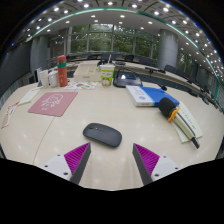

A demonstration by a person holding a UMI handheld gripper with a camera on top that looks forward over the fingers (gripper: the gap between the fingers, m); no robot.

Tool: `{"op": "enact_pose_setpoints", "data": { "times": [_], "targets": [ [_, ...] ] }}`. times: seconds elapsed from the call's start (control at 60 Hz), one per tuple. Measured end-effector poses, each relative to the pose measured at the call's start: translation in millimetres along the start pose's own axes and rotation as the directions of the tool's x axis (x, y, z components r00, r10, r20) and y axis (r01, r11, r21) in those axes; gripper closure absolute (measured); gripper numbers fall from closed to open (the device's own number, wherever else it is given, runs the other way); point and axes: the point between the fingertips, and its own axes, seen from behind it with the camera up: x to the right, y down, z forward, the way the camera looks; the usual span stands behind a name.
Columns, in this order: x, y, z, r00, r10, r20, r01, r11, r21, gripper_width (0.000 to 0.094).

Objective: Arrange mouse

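Observation:
A dark grey computer mouse [101,134] lies on the pale table [60,130], just ahead of my fingers and a little left of the midline between them. A pink mouse mat [53,103] lies flat on the table further off to the left. My gripper [111,158] is open, its two purple pads [76,155] wide apart, with nothing between them. The mouse rests on the table by itself, untouched by the fingers.
A blue book [147,95], a blue and orange object [167,103] and a yellow-green booklet [186,123] lie to the right. A red bottle [62,70], a green-labelled cup [107,75] and papers stand at the back left. A dark bag [126,78] sits behind.

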Motion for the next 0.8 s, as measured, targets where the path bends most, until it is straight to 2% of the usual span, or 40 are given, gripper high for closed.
{"op": "enact_pose_setpoints", "data": {
  "times": [0.133,0.467,0.55,0.65,0.8],
  "targets": [
    [-3,-2,31,0.999,-0.013,0.030,0.014,0.999,-0.030,0.0073],
    [-6,-40,81,0.997,-0.020,0.074,0.021,1.000,-0.005,0.0120],
    [-7,-46,91,0.997,-0.008,0.078,0.008,1.000,0.000,0.0219],
    [-13,-52,98,0.996,-0.009,0.084,0.009,1.000,0.004,0.0448],
    [-14,-53,99,0.998,-0.019,0.057,0.018,1.000,0.021,0.0521]
  ]
}}
